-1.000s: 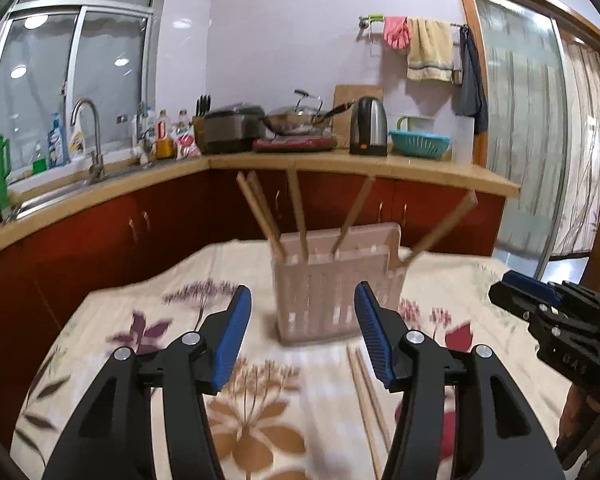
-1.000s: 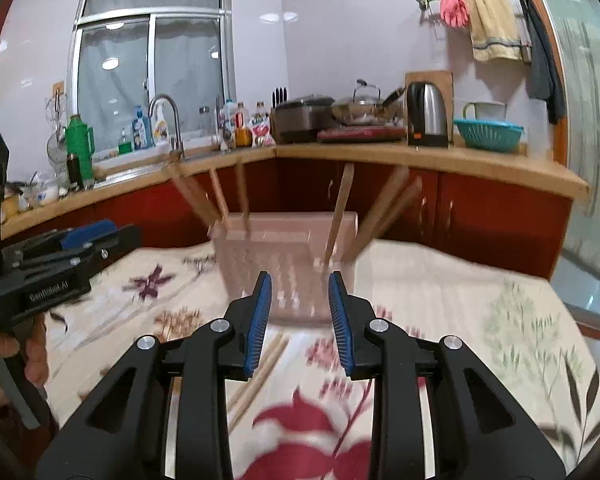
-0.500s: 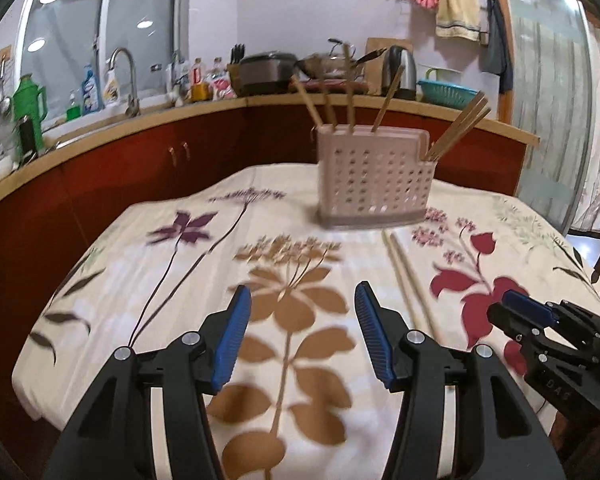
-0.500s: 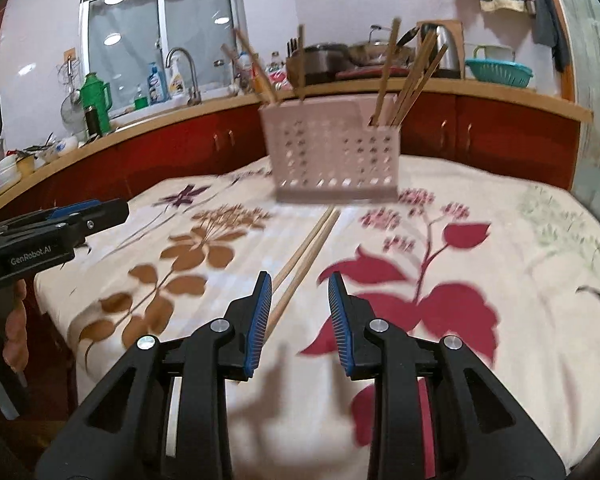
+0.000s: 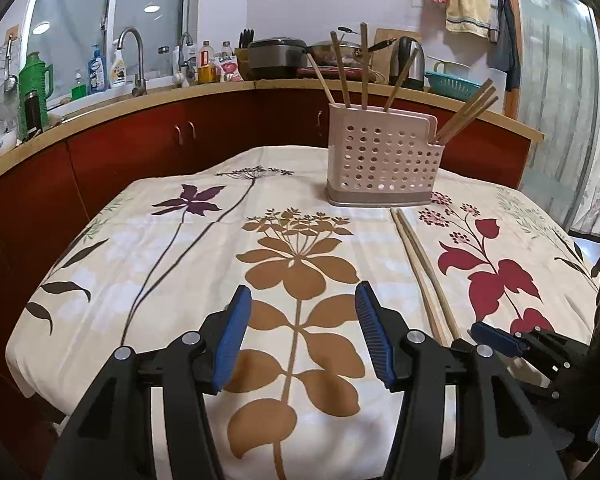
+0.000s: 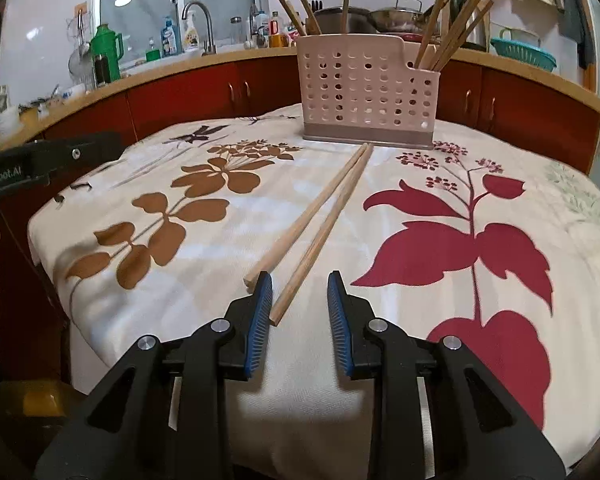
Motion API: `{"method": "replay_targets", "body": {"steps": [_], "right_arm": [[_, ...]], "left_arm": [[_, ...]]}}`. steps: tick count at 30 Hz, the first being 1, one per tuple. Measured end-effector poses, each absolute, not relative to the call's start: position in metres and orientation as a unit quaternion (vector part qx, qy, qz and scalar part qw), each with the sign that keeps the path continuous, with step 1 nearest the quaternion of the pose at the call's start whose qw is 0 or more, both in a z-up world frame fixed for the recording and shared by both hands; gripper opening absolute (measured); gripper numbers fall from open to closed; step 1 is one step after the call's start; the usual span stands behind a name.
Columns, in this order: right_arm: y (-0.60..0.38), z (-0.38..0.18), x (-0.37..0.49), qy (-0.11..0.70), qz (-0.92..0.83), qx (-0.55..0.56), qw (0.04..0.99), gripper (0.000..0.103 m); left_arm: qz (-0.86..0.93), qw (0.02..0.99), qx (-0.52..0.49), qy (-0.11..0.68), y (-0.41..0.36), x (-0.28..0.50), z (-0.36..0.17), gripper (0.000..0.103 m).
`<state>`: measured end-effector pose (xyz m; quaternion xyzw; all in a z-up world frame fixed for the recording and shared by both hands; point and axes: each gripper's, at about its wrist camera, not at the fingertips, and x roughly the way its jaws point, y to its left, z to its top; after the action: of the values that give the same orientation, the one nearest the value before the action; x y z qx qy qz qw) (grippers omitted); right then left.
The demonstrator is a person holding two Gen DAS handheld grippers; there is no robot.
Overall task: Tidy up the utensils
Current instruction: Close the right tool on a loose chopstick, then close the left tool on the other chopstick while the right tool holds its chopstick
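Note:
A pink perforated utensil holder (image 5: 382,160) stands at the far side of the flowered tablecloth, with several wooden chopsticks (image 5: 466,114) upright in it; it also shows in the right wrist view (image 6: 366,94). Two loose chopsticks (image 6: 320,220) lie side by side on the cloth, running from the holder toward me; they also show in the left wrist view (image 5: 420,264). My right gripper (image 6: 299,308) is open, low over the cloth, with the near chopstick ends between its fingers. My left gripper (image 5: 300,336) is open and empty, left of the chopsticks.
The table (image 5: 148,280) is covered by a cream cloth with brown and red flowers; its near edge lies just under both grippers. A kitchen counter (image 5: 148,98) with sink, bottles, pots and a kettle runs behind. Red cabinets (image 5: 140,144) stand beyond the table.
Both grippers have pulled back and dropped from near the holder to the near table edge. The right gripper has opened wider and now frames the near ends of the loose chopsticks.

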<state>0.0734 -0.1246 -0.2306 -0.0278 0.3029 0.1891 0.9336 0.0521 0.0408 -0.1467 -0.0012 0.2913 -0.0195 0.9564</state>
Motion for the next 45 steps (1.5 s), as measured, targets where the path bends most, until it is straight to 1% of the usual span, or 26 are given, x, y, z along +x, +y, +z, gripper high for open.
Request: {"method": "replay_targets", "body": {"steps": [2, 4, 20, 33, 35, 37, 38, 39, 40, 43, 45], "right_arm": [[-0.129, -0.231, 0.075, 0.305, 0.183, -0.027, 0.934, 0.021], [-0.135, -0.231, 0.077, 0.307, 0.178, -0.025, 0.934, 0.007], [-0.204, -0.231, 0.086, 0.311, 0.100, 0.017, 0.945, 0.006], [-0.244, -0.233, 0.083, 0.306, 0.079, 0.038, 0.948, 0.006], [-0.244, -0.233, 0.083, 0.305, 0.081, 0.038, 0.948, 0.006], [-0.244, -0.233, 0.083, 0.305, 0.082, 0.041, 0.948, 0.006], [-0.244, -0.233, 0.083, 0.305, 0.082, 0.042, 0.948, 0.006], [-0.244, -0.233, 0.083, 0.305, 0.083, 0.043, 0.948, 0.007], [-0.243, -0.233, 0.083, 0.305, 0.083, 0.043, 0.948, 0.007], [-0.244, -0.233, 0.082, 0.305, 0.085, 0.046, 0.947, 0.007], [-0.243, -0.234, 0.081, 0.304, 0.085, 0.046, 0.948, 0.007]], "left_arm": [[-0.025, 0.956, -0.002, 0.294, 0.038, 0.052, -0.148, 0.054], [-0.030, 0.955, -0.001, 0.295, 0.033, 0.052, -0.149, 0.054], [-0.091, 0.943, 0.002, 0.320, -0.023, 0.059, -0.163, 0.054], [-0.114, 0.925, 0.012, 0.362, -0.070, 0.083, -0.194, 0.053], [-0.112, 0.922, 0.015, 0.370, -0.071, 0.085, -0.199, 0.049], [-0.109, 0.921, 0.023, 0.374, -0.071, 0.086, -0.203, 0.040], [-0.107, 0.922, 0.030, 0.372, -0.072, 0.085, -0.203, 0.039], [-0.106, 0.922, 0.035, 0.371, -0.071, 0.084, -0.203, 0.034], [-0.107, 0.922, 0.039, 0.371, -0.071, 0.084, -0.203, 0.028], [-0.104, 0.923, 0.050, 0.367, -0.069, 0.083, -0.203, 0.016], [-0.101, 0.924, 0.054, 0.366, -0.067, 0.084, -0.204, 0.011]]}}
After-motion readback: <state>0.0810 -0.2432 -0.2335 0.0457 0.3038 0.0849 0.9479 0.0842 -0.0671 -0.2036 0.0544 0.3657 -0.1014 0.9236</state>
